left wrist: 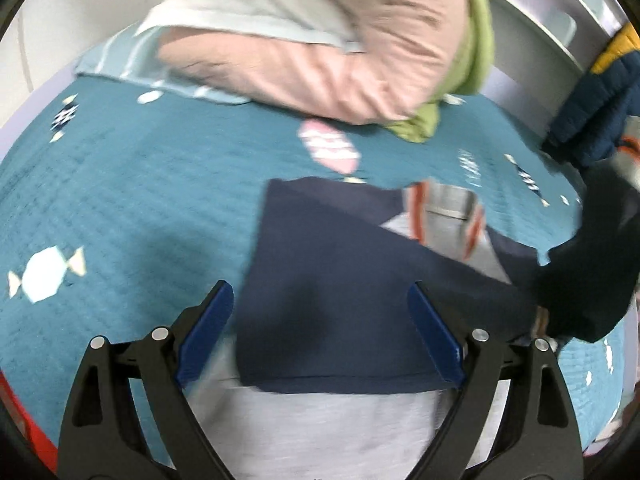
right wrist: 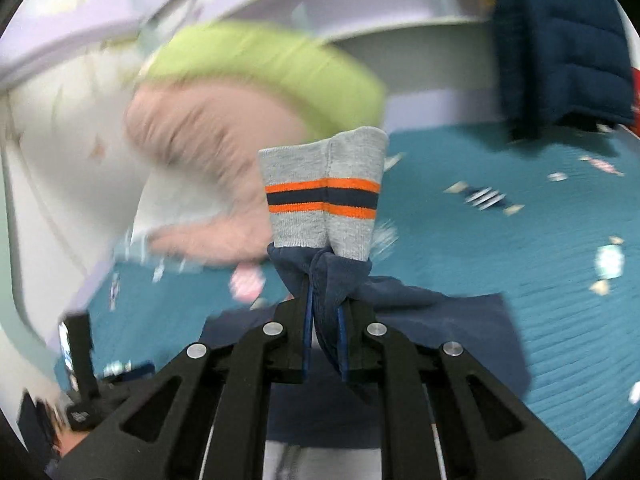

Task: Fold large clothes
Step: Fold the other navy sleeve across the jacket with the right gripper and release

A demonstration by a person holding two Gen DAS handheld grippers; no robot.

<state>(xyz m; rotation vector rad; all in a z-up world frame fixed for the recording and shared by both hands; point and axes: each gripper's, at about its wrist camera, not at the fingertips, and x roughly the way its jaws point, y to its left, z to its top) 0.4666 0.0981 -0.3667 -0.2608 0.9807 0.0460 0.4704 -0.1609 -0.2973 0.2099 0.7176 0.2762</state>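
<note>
A navy and grey sweater point(left wrist: 340, 300) lies on the teal bedspread point(left wrist: 120, 200), one navy panel folded over its grey body point(left wrist: 320, 432). My left gripper point(left wrist: 320, 336) is open and empty, its blue pads point(left wrist: 206, 332) spread over the navy panel. My right gripper point(right wrist: 324, 320) is shut on the sweater's navy sleeve point(right wrist: 324, 280), just below its grey cuff point(right wrist: 324, 192) with orange and navy stripes, and holds it up off the bed. In the left wrist view the lifted sleeve point(left wrist: 592, 272) shows at the right edge.
A pink pillow point(left wrist: 320, 52) with a green cloth point(left wrist: 468, 60) lies at the head of the bed; both show in the right wrist view point(right wrist: 224, 152). A dark blue quilted jacket point(right wrist: 560, 48) hangs at the right. A white headboard point(left wrist: 532, 12) stands behind.
</note>
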